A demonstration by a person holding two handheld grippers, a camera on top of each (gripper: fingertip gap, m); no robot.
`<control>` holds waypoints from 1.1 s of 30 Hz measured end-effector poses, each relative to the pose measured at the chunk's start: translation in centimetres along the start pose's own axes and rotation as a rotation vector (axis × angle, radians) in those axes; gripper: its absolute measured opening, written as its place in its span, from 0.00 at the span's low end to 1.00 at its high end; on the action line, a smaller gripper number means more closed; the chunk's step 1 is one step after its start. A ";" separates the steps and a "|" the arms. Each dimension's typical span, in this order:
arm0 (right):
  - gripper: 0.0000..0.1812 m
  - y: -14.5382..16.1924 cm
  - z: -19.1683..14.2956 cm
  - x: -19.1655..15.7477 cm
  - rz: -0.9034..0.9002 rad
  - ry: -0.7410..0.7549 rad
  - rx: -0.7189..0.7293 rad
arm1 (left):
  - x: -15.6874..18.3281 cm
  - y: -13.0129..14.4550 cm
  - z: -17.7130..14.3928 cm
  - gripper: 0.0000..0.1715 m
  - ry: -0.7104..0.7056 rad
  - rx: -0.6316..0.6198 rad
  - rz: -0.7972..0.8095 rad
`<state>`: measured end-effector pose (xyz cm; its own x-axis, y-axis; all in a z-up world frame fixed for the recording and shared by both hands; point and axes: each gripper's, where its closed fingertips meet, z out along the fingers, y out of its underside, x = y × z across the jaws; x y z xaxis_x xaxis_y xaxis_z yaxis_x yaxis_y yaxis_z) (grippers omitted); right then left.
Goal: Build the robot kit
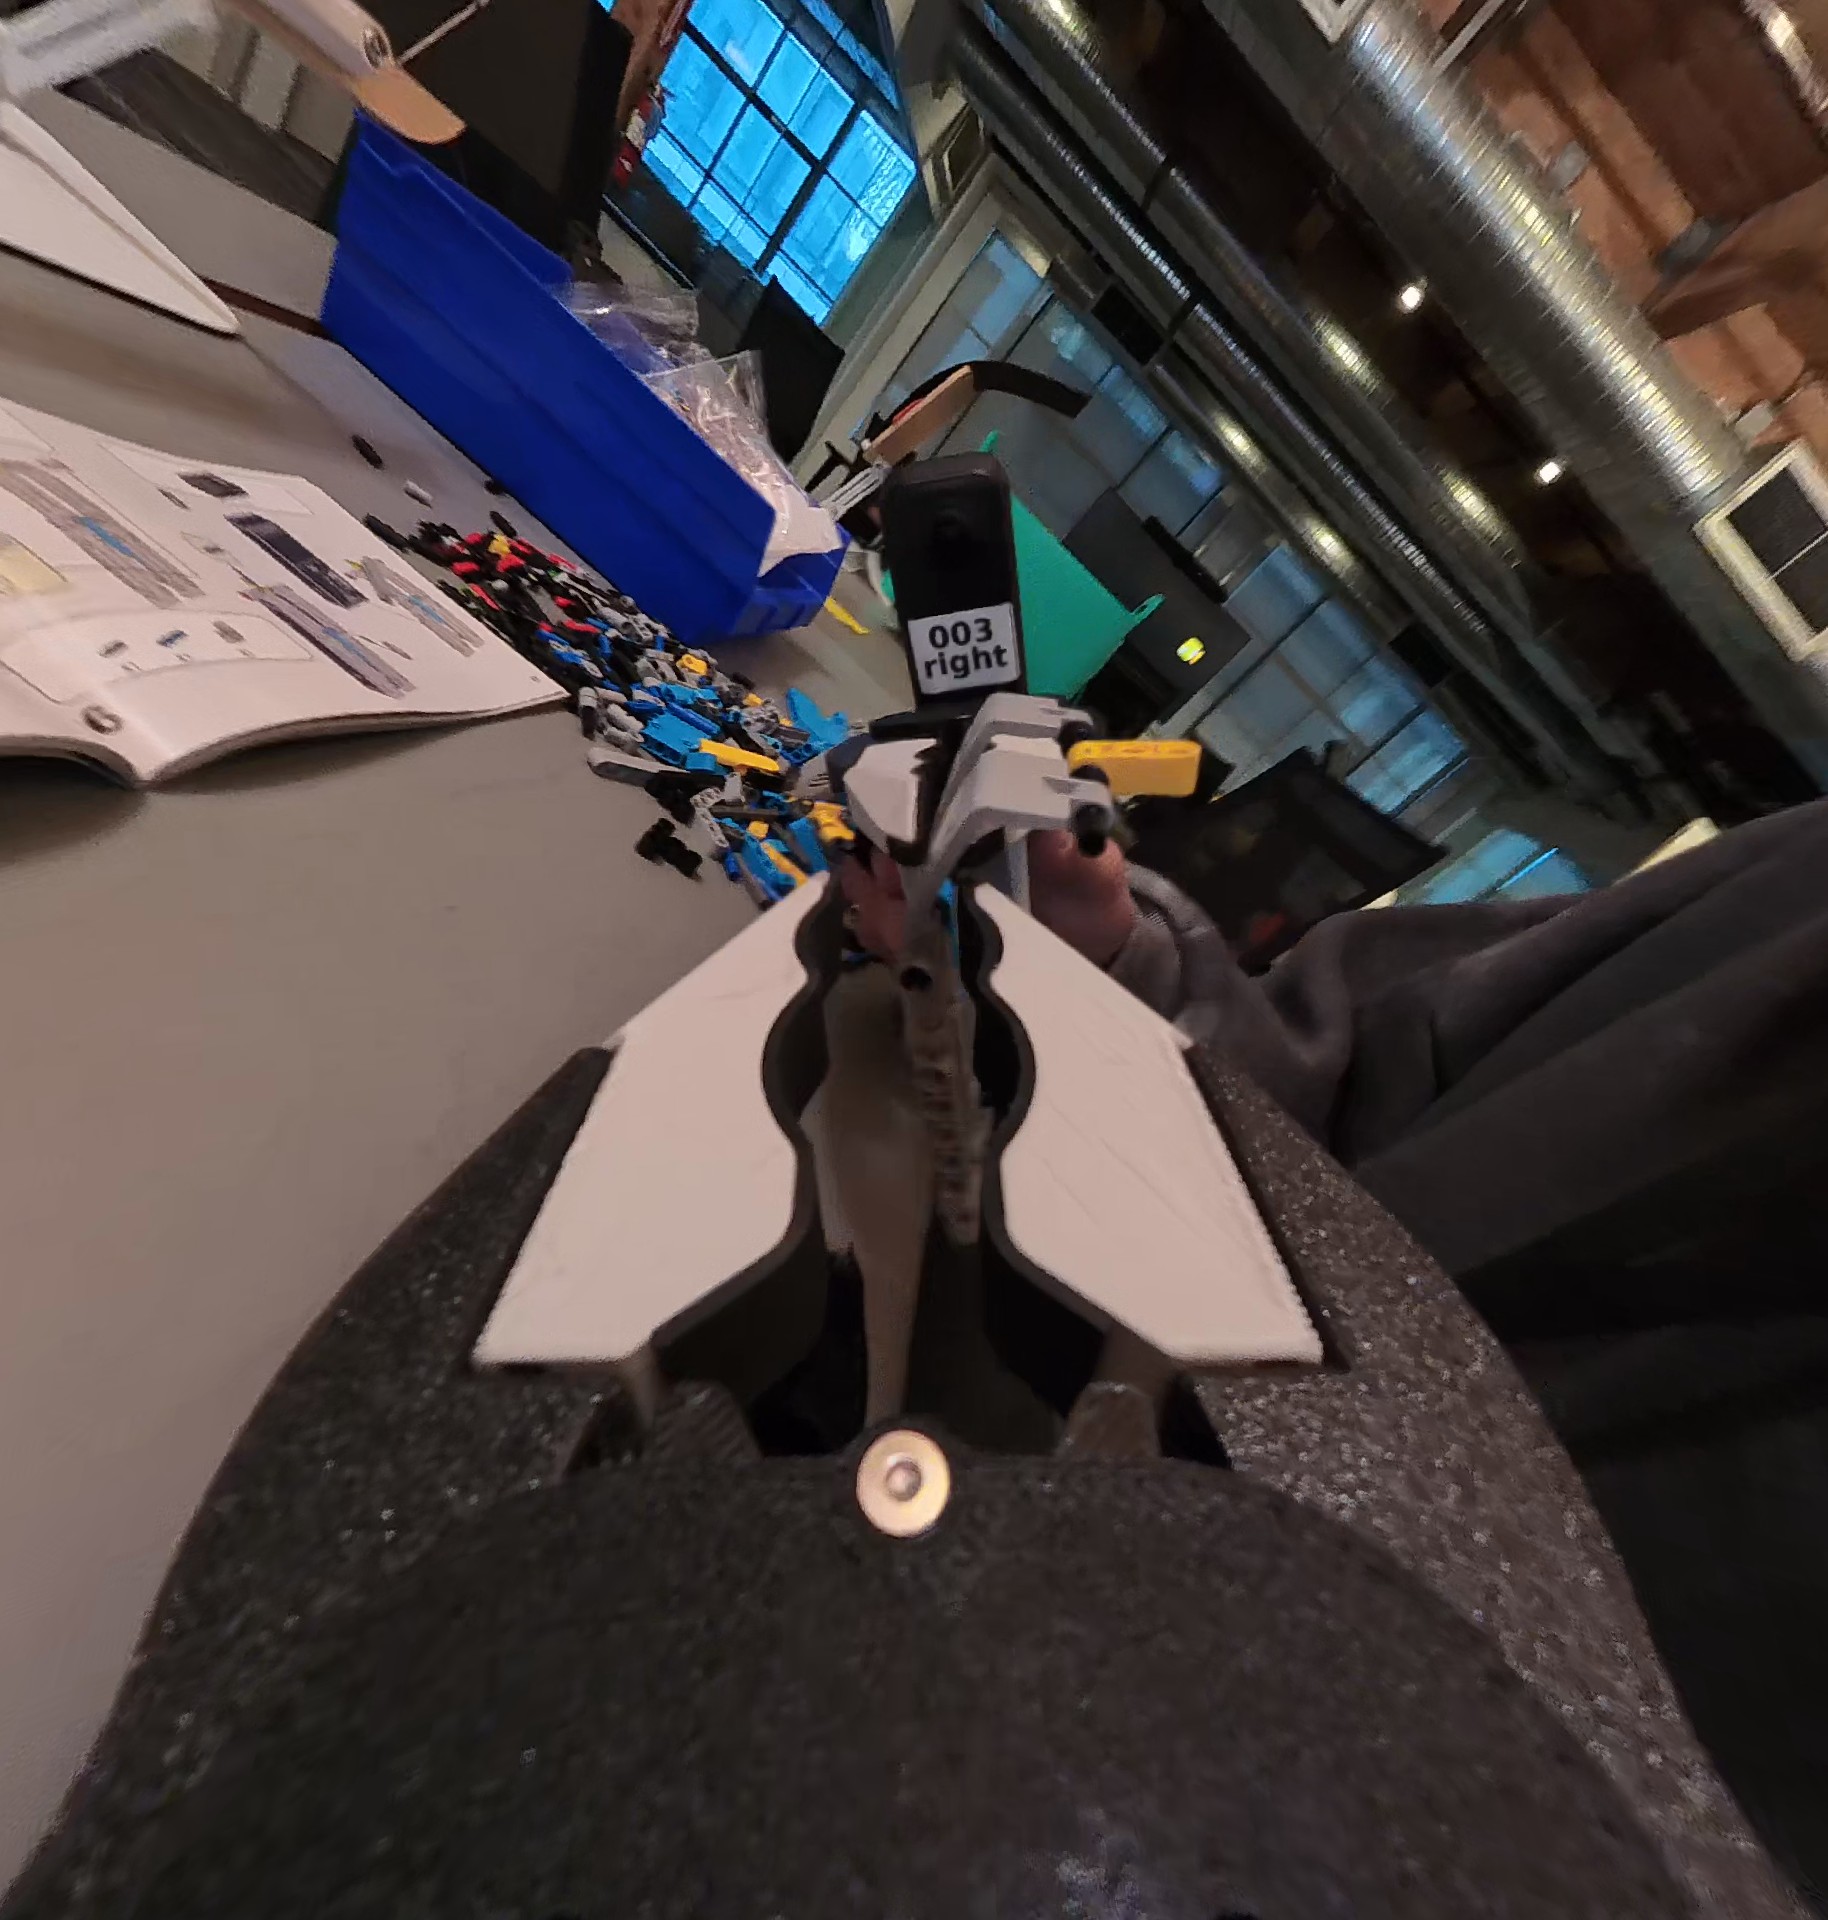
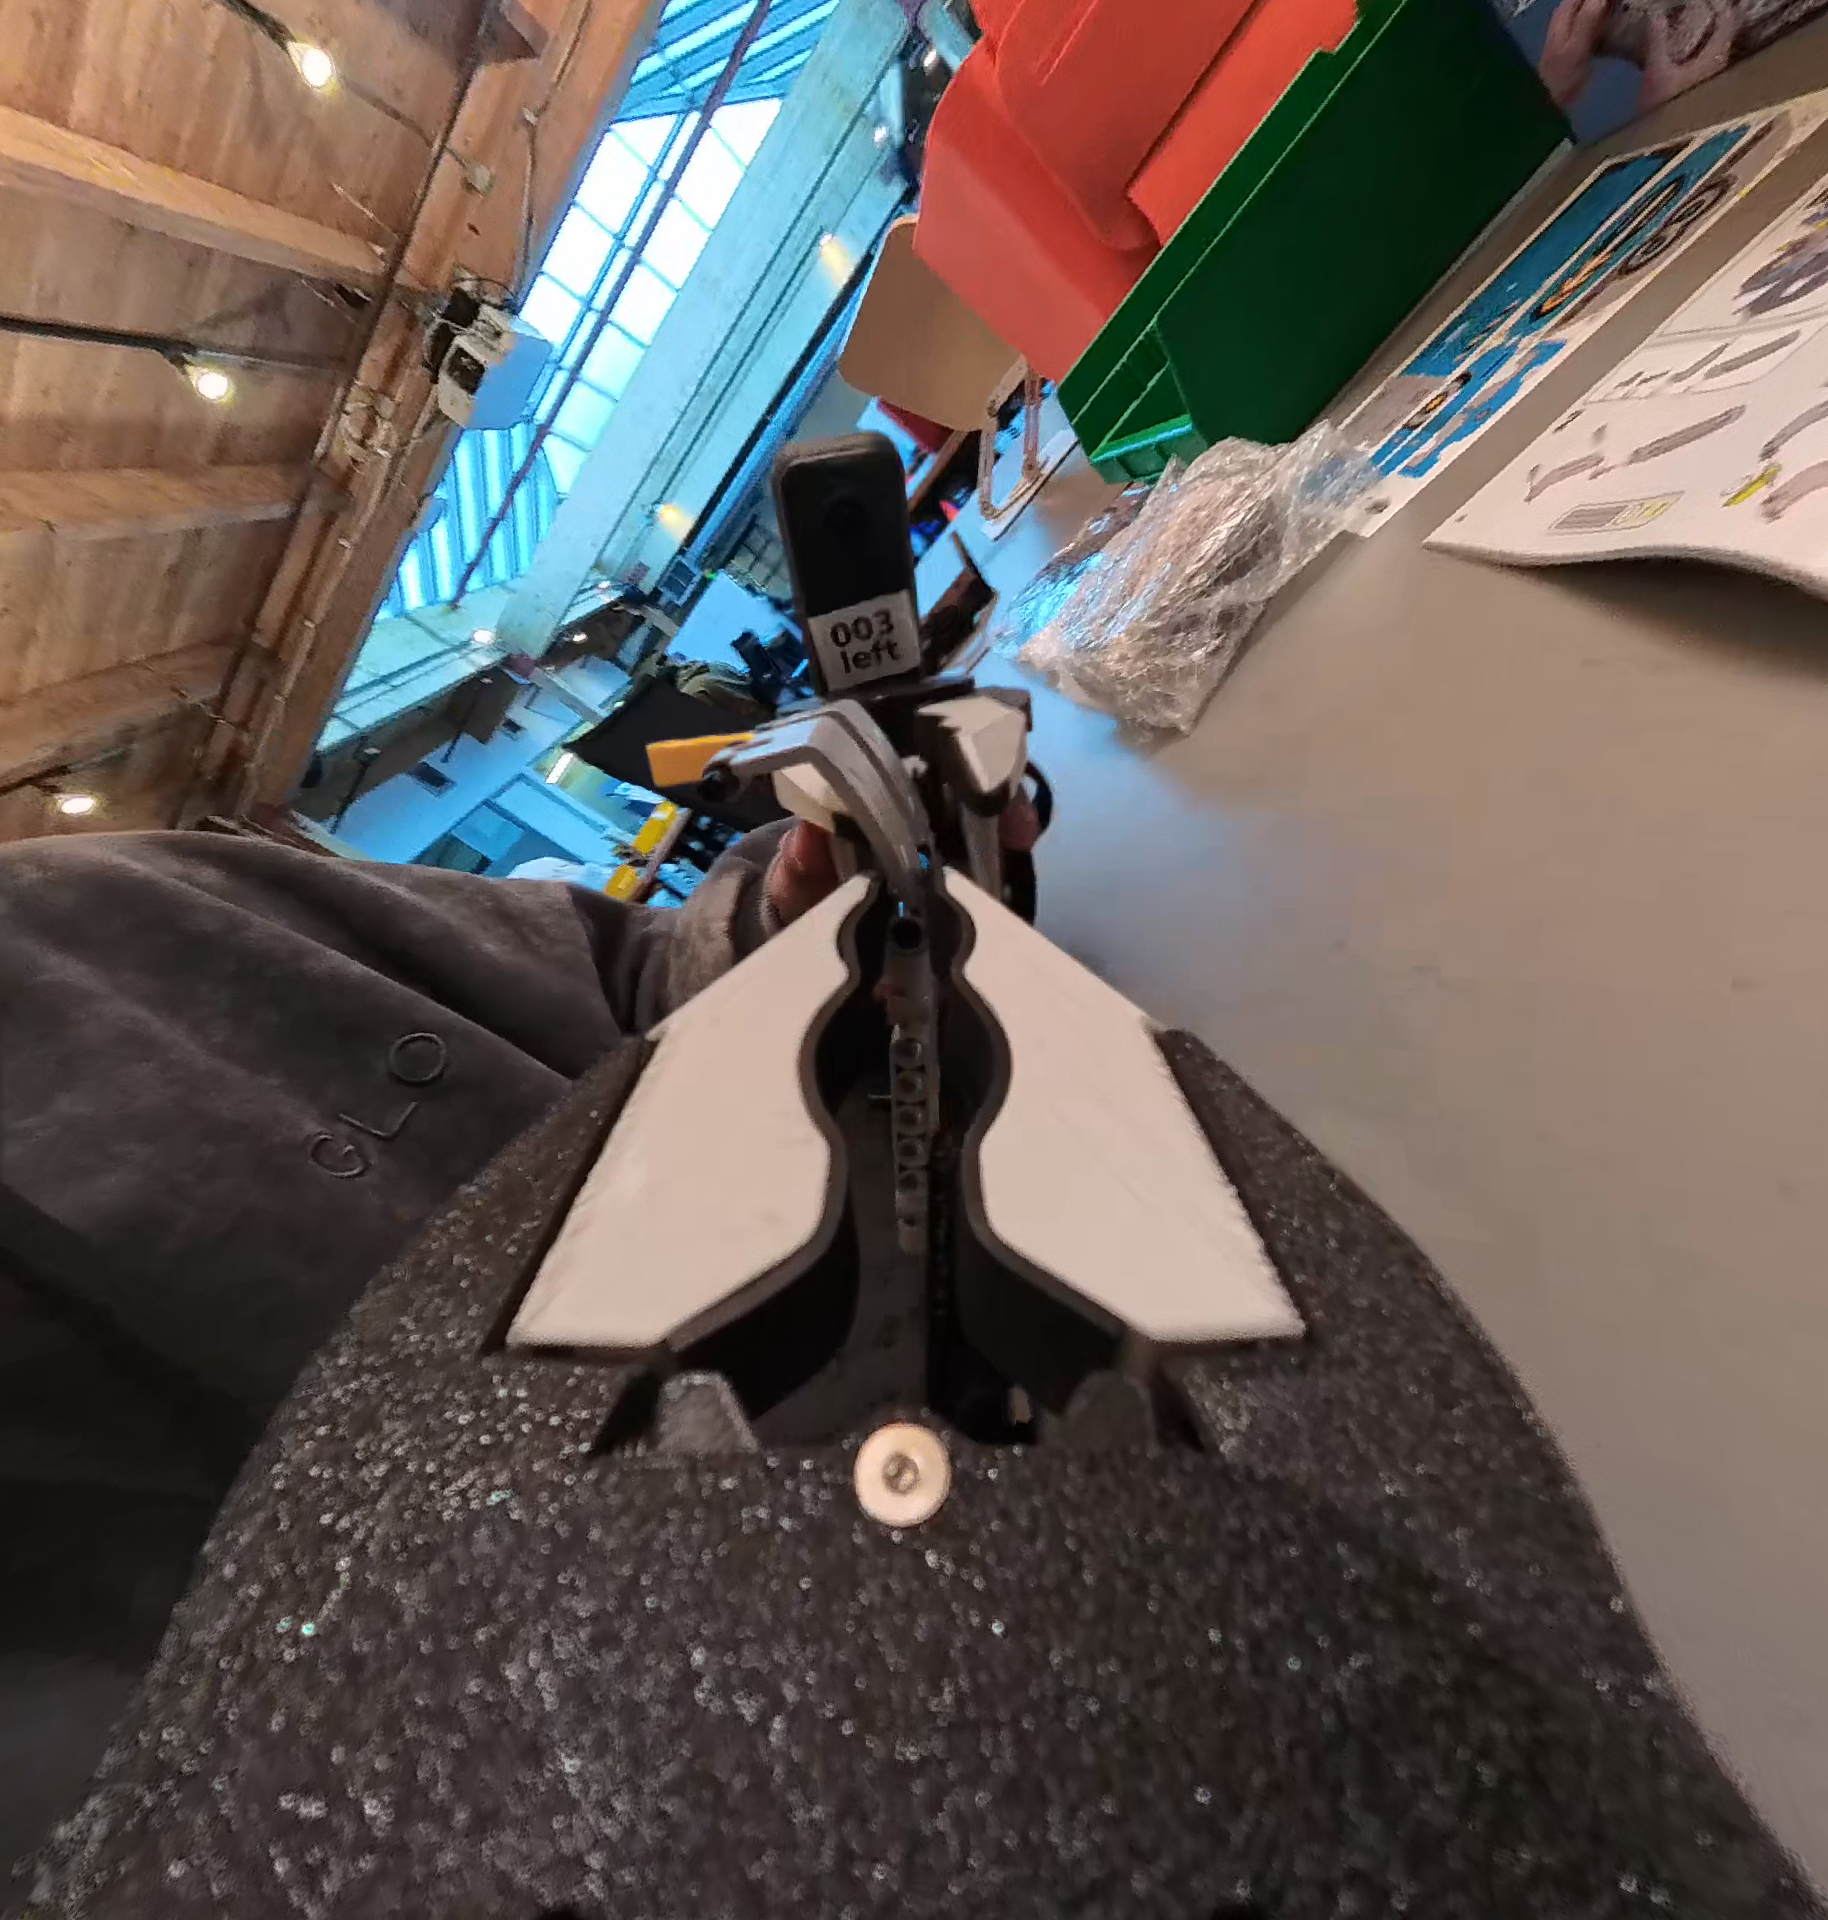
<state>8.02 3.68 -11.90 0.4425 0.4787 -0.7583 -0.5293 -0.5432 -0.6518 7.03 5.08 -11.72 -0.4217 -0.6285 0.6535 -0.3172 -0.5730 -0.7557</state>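
My two grippers face each other and both hold one grey toy-brick assembly in the air beside the table edge. My left gripper [image 1: 899, 904] is shut on a grey holed beam [image 1: 941, 1091] that runs back between its white fingers [image 1: 681, 1122]. The beam's far end carries curved grey parts [image 1: 1003, 769] and a yellow piece [image 1: 1138, 767]. My right gripper [image 2: 910, 894] is shut on a grey holed beam [image 2: 915, 1101] of the same assembly [image 2: 848, 769], with the yellow piece [image 2: 686, 758] to its left. Each gripper shows in the other's view, with a black camera above it.
A pile of small blue, black, yellow and red bricks [image 1: 661, 686] lies on the grey table [image 1: 266, 987] by an open instruction booklet [image 1: 214, 623] and a blue bin [image 1: 536, 395]. Plastic bags [image 2: 1170, 582], a green bin [image 2: 1305, 281], an orange bin [image 2: 1076, 156] and more booklets [image 2: 1668, 447] show. My two grippers' fingertips are within a few centimetres of each other.
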 end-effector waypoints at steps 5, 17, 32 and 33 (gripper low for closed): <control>0.03 1.2 0.9 -0.8 0.097 -0.098 -0.056 | 1.4 -0.5 -0.2 0.14 -0.006 0.008 0.174; 0.02 2.0 1.4 -1.0 0.035 -0.062 -0.098 | 1.9 -0.2 -0.4 0.01 0.015 0.010 0.212; 0.10 -0.8 0.3 -1.8 -0.595 0.215 0.007 | 0.6 1.4 0.4 0.00 0.124 -0.079 -0.131; 0.02 -0.5 0.3 -1.7 -0.615 0.226 -0.018 | 0.6 1.7 0.5 0.00 0.124 -0.096 -0.135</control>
<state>7.28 3.38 -10.31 0.8028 0.5501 -0.2298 -0.1200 -0.2285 -0.9661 6.70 3.44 -12.54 -0.4697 -0.4761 0.7434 -0.4549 -0.5911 -0.6660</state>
